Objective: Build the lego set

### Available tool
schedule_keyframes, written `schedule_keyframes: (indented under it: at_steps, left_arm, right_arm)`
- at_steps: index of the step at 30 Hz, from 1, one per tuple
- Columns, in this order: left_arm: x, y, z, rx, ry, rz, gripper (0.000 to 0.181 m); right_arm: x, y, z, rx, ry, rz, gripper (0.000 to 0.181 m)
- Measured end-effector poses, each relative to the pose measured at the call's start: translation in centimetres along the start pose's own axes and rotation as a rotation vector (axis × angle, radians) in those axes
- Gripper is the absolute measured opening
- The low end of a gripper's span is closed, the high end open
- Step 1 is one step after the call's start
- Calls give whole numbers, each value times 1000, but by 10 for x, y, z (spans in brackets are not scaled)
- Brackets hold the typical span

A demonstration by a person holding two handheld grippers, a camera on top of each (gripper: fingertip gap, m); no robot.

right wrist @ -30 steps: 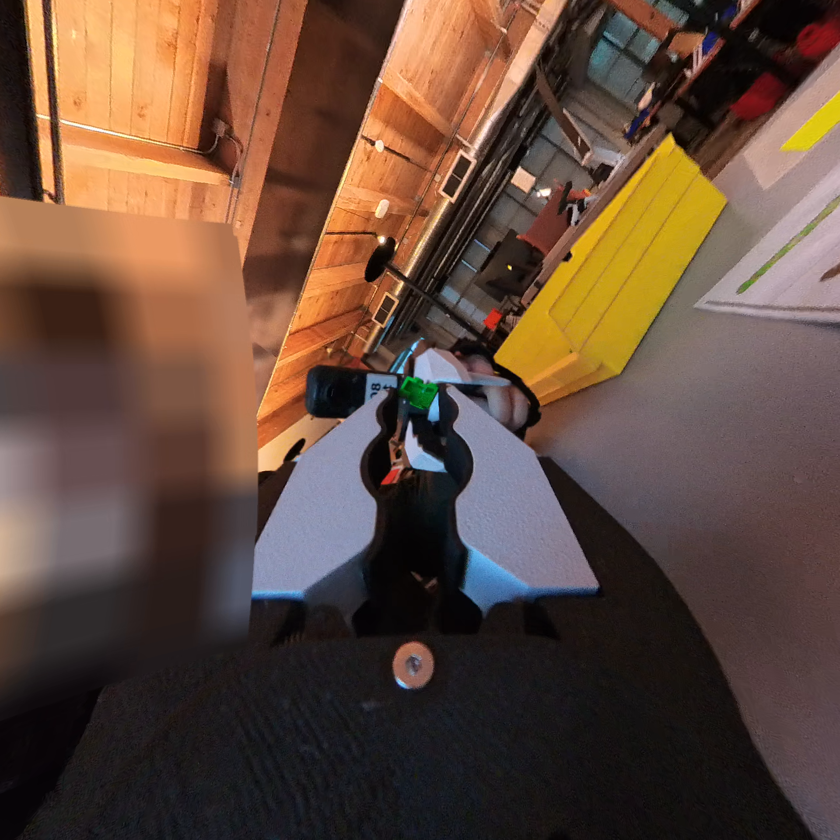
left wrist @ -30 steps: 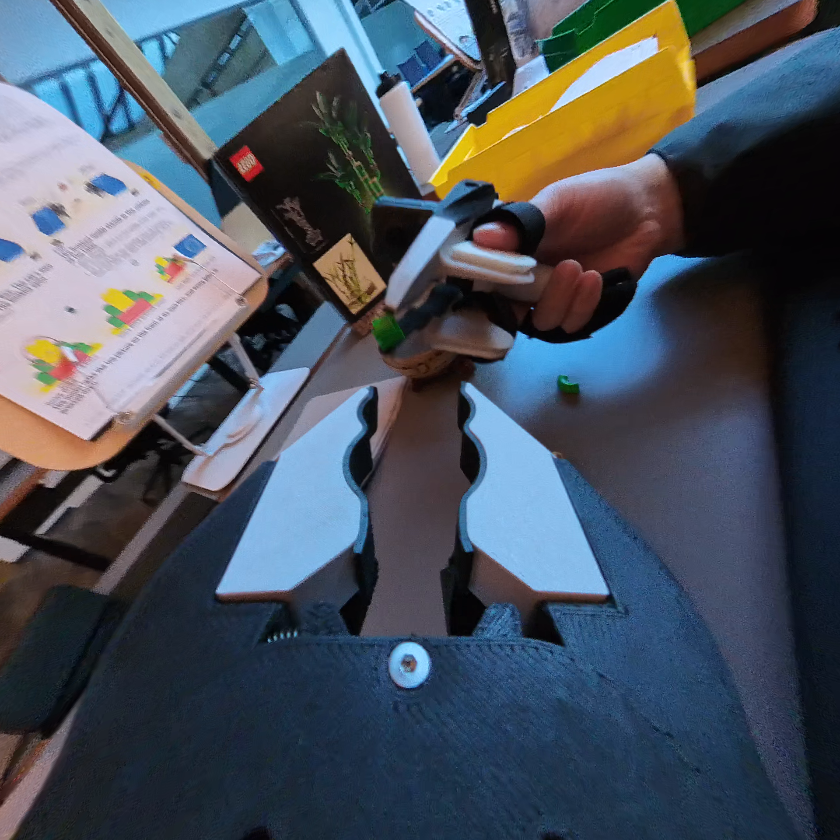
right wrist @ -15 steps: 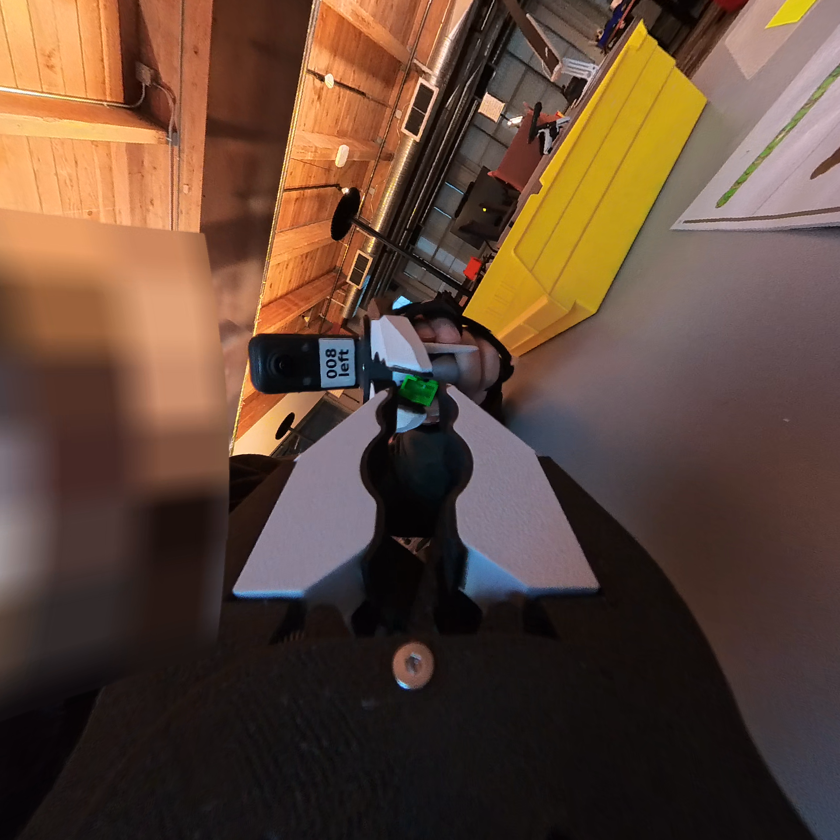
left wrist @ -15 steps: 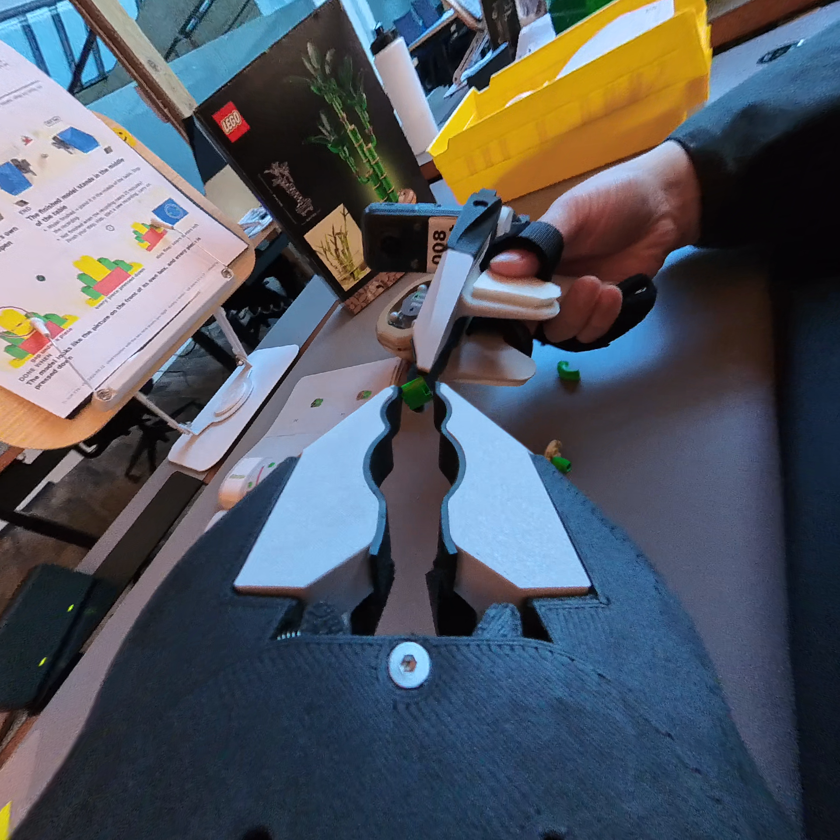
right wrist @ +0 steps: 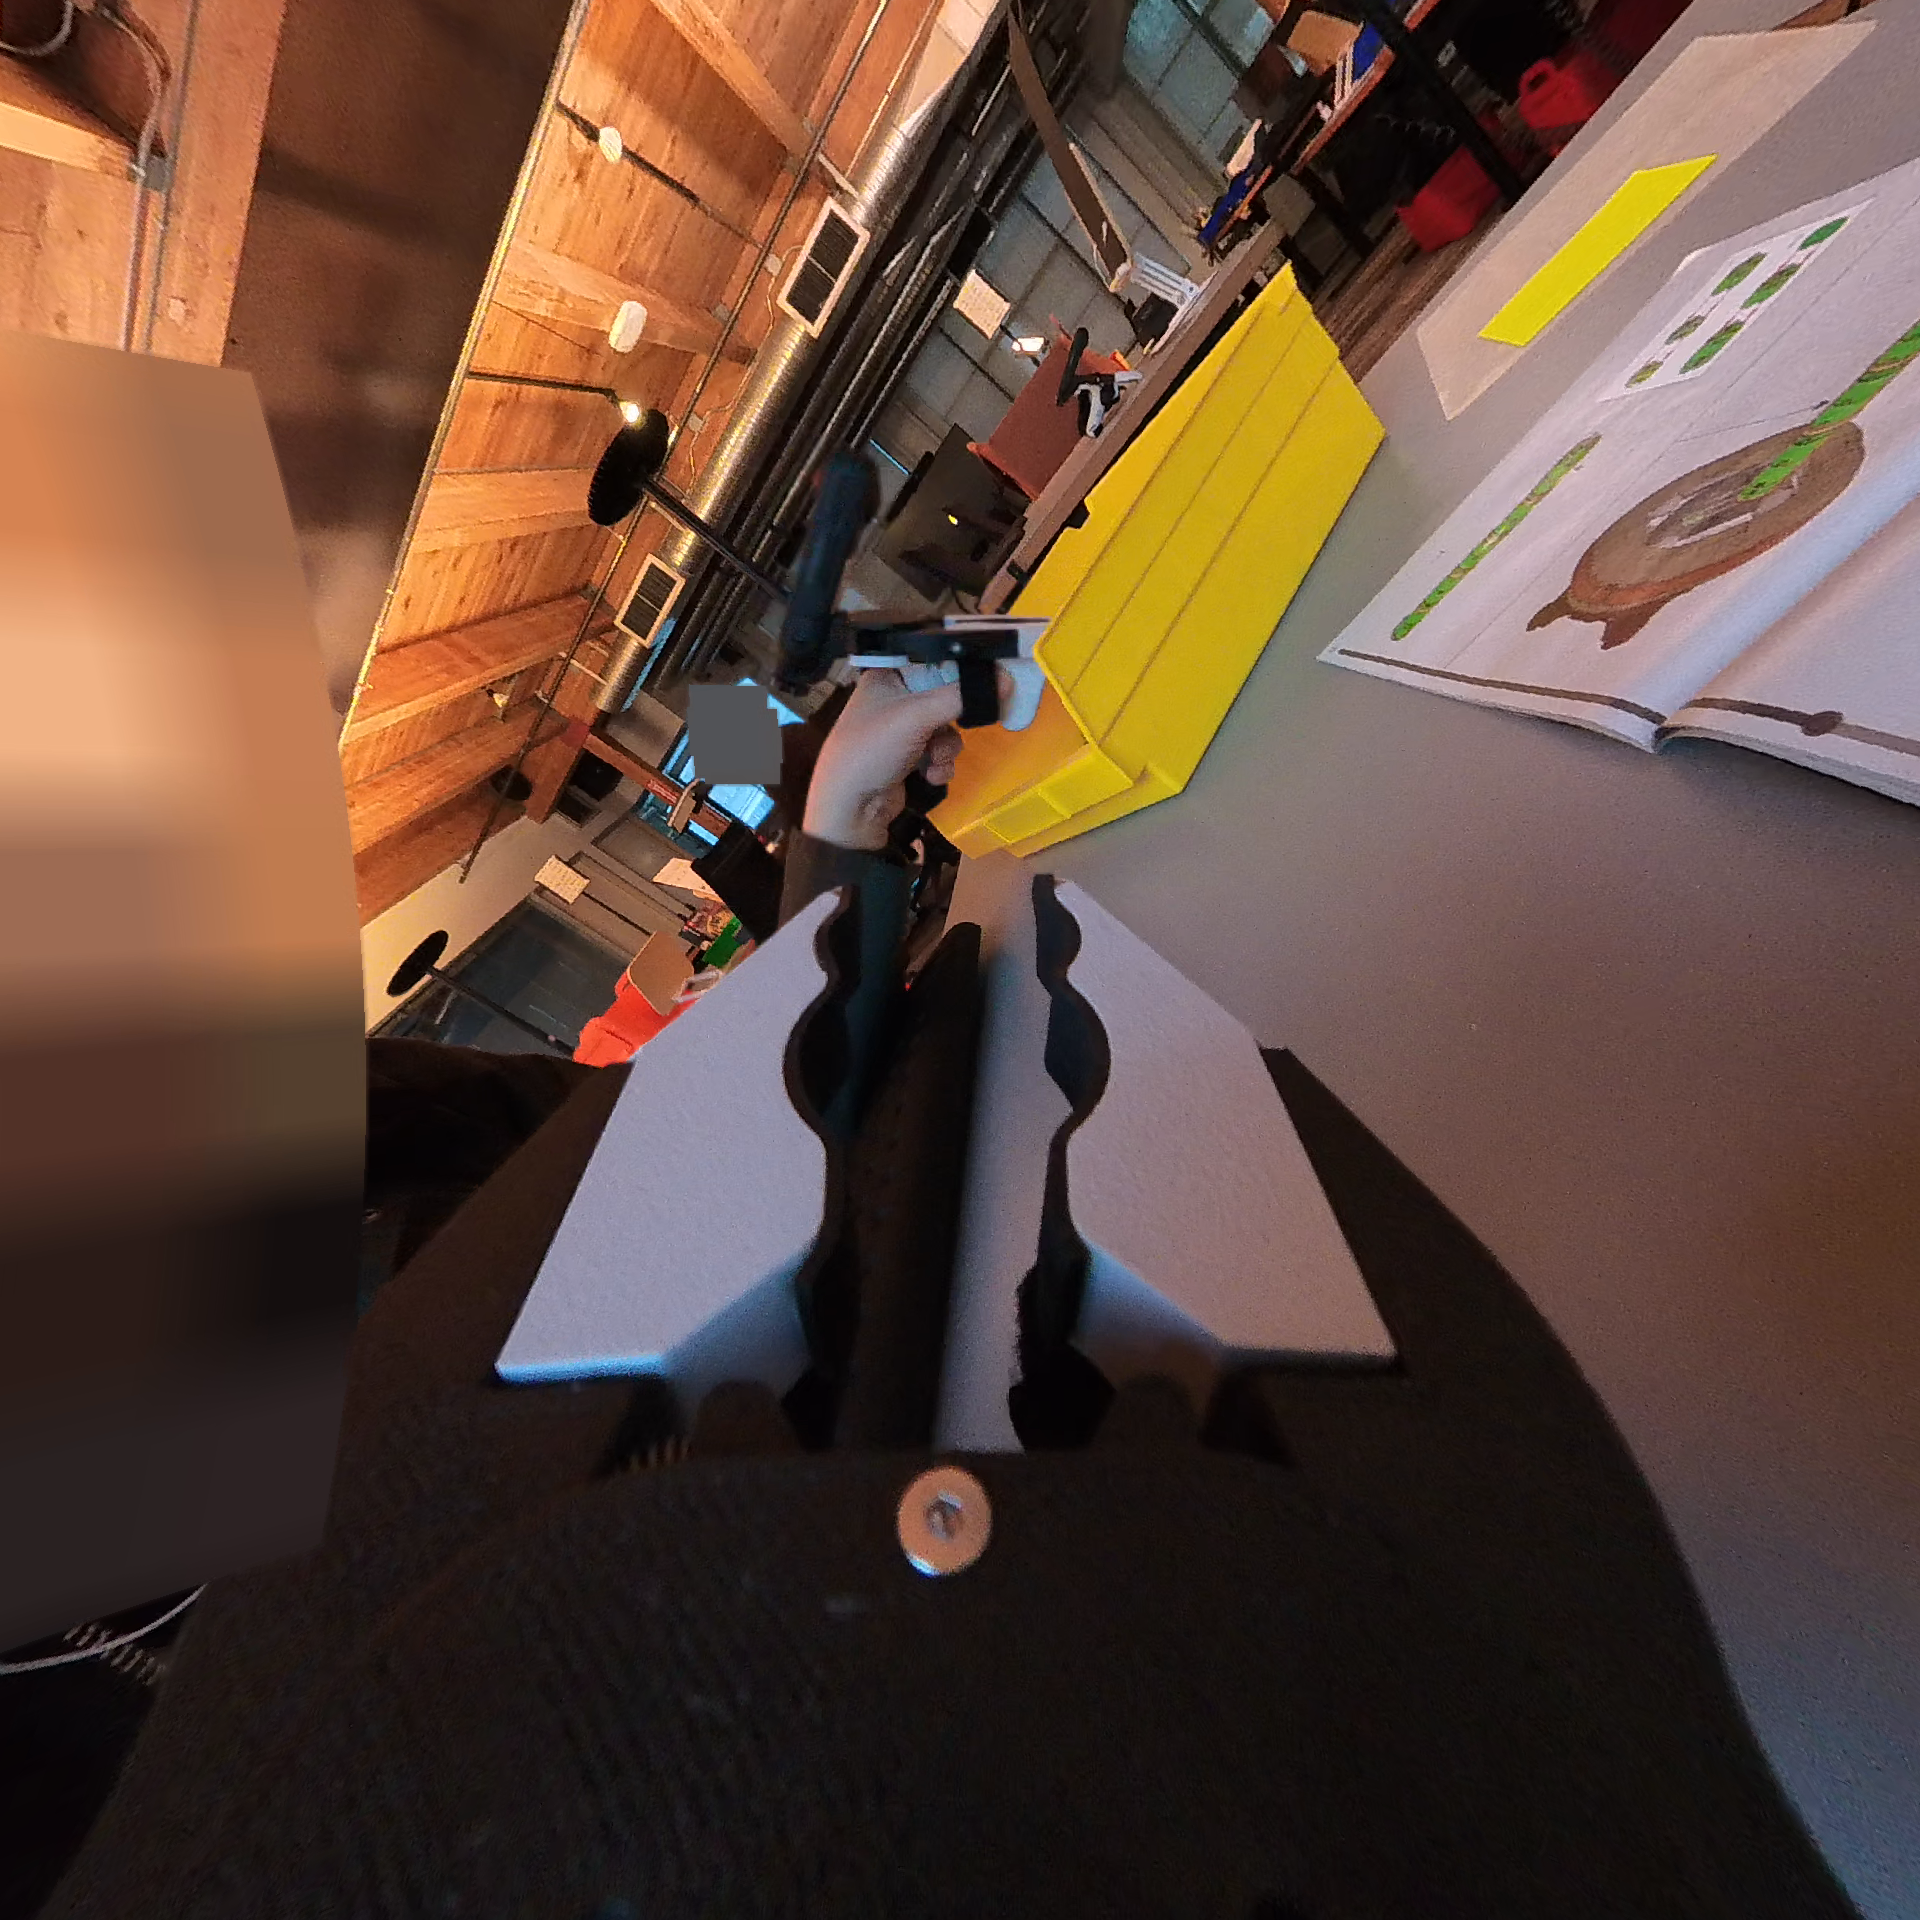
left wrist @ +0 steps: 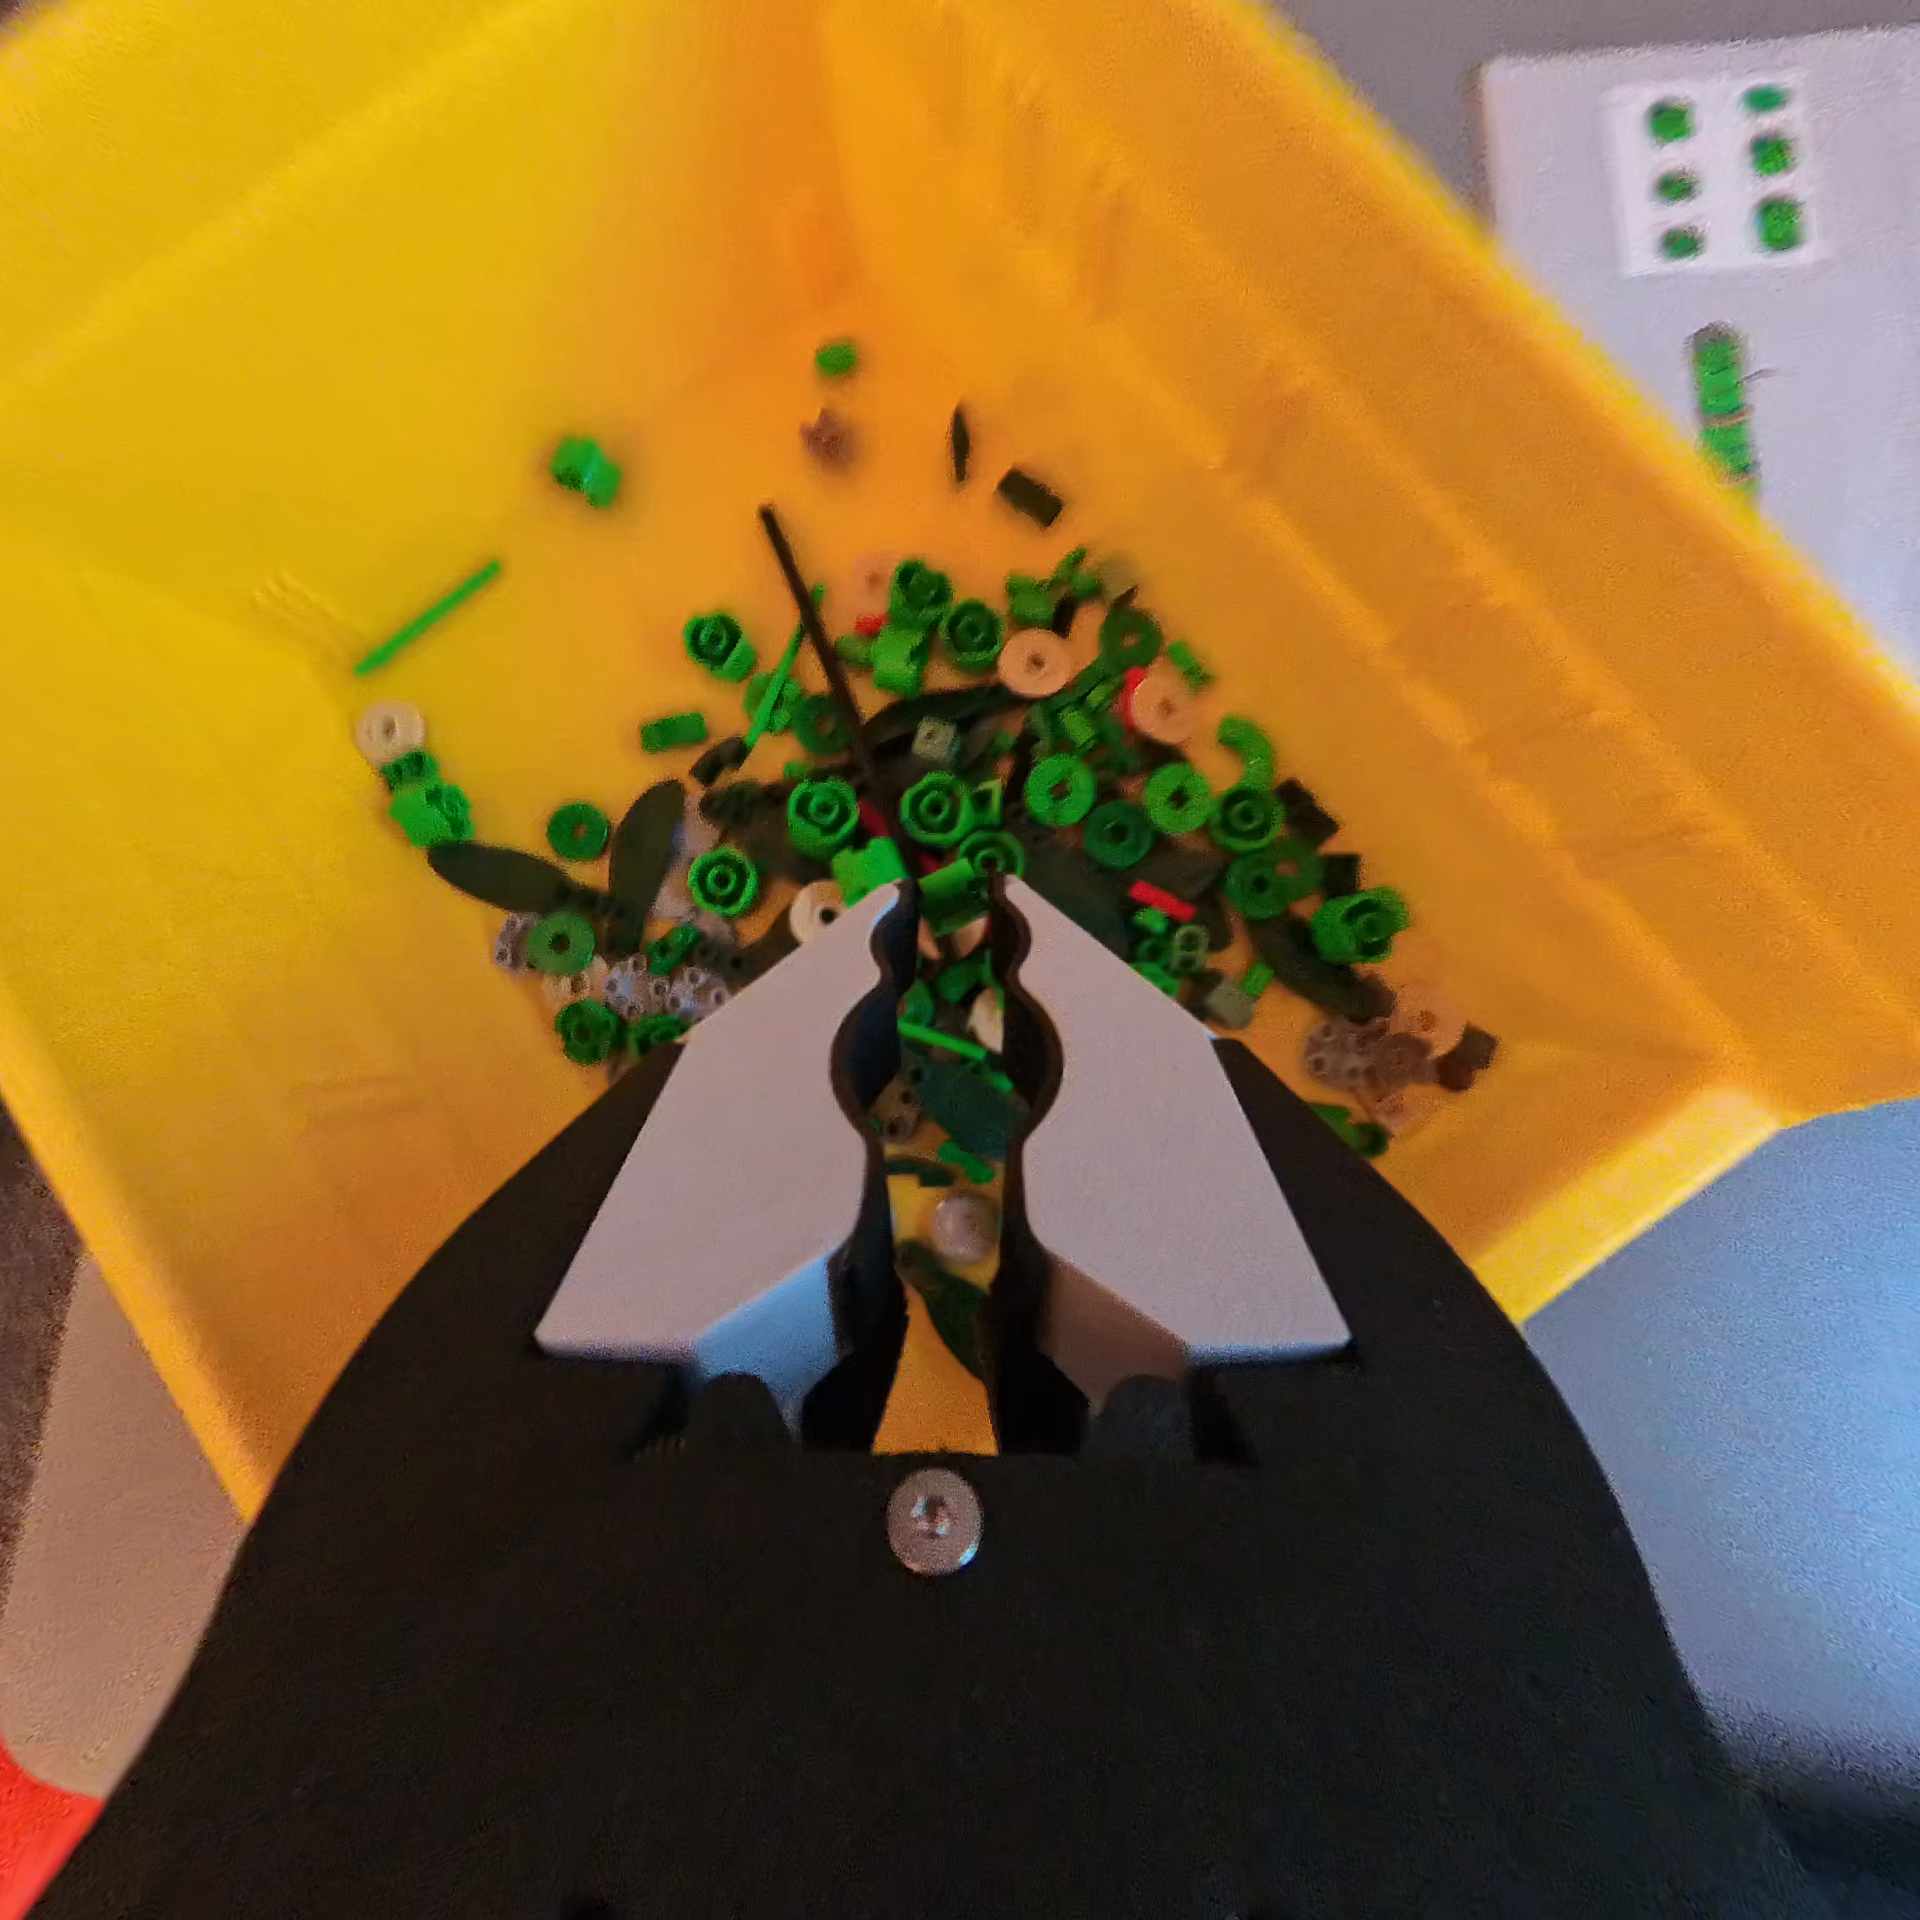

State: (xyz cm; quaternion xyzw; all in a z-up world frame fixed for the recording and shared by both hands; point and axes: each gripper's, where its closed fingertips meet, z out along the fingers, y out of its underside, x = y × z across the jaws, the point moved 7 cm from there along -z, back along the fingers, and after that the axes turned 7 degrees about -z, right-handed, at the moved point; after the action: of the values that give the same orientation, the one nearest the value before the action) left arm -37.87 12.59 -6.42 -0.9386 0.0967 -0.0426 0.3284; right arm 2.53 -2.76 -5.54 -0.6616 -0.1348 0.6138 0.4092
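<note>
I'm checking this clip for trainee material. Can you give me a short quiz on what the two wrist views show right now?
1. True or false: the right gripper holds a Lego piece between its fingers.
2. What does the left gripper point down into? A) the yellow bin; B) an open instruction booklet; C) a black box.
3. Which colour is most common among the loose pieces in the bin?

Key:
1. False. Its jaws stand apart with nothing between them.
2. A.
3. Green.
</note>
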Motion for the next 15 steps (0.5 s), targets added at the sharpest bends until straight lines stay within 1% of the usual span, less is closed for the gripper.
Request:
schedule_keyframes:
  at_steps: [2,3,4,5,7,8,9,11,12,13,14,15]
  left_arm:
    - [-5,0,3,-1,21,-59,12]
    - [-5,-4,1,26,21,-78,19]
    - [-2,-8,-3,69,24,-81,30]
    - [6,-14,-7,124,56,-70,28]
    - [30,-26,-17,252,177,-57,30]
    - [47,-32,-23,320,270,-42,32]
    - [70,-36,-33,392,403,-7,30]
    - [127,-36,-61,541,740,121,27]
    - [158,-28,-76,575,923,215,22]
    - [188,-15,-88,565,1086,311,20]
    - [215,0,-94,521,1201,396,23]
    - [239,17,-94,451,1271,488,25]
  right_arm:
    - [1,2,2,-24,12,-15,32]
    - [1,3,2,-38,23,-25,32]
    - [1,3,1,-50,37,-37,32]
    - [1,2,0,-55,51,-53,33]
    - [1,-2,-5,-46,77,-83,32]
    - [2,-5,-9,-38,92,-97,33]
    - [3,-7,-13,-30,111,-112,32]
    - [5,-14,-23,-17,168,-155,33]
    - [6,-17,-29,-9,199,-183,33]
    - [7,-21,-35,1,229,-212,33]
    - [7,-24,-41,10,259,-240,33]
    - [6,-27,-47,24,279,-262,33]
